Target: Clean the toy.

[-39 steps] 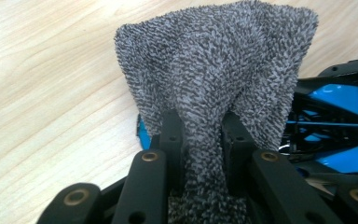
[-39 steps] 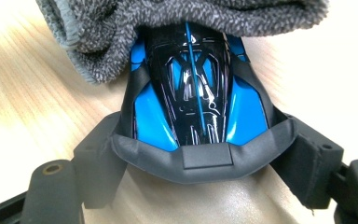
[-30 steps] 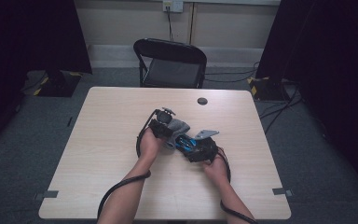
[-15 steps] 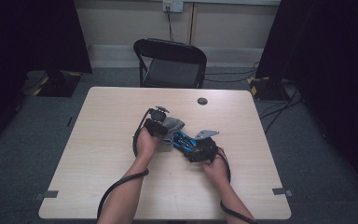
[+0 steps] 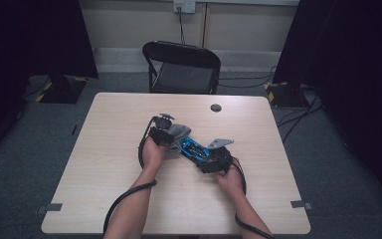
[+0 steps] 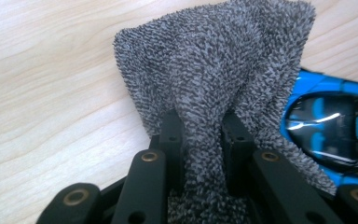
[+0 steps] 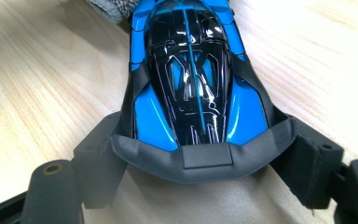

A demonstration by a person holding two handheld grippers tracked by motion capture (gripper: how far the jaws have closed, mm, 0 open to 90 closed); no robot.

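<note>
A blue and black toy car (image 7: 191, 79) lies on the wooden table (image 5: 104, 164), near its middle. My right gripper (image 7: 205, 161) is shut on the car's rear end, one jaw pressing each side by the black wing. My left gripper (image 6: 200, 135) is shut on a bunched grey terry cloth (image 6: 214, 70), which hangs past the jaws and rests against the car's (image 6: 335, 121) front. In the high view the left gripper (image 5: 171, 137) and cloth (image 5: 178, 131) sit just left of the car (image 5: 193, 148), and the right gripper (image 5: 206, 157) is at its near right end.
A small dark round disc (image 5: 216, 107) lies near the table's far edge. A black folding chair (image 5: 181, 67) stands behind the table. Cables trail from both grippers along the forearms toward the near edge.
My left hand with the cloth has shifted slightly to the left at the car's front. The right hand and the car have kept still.
</note>
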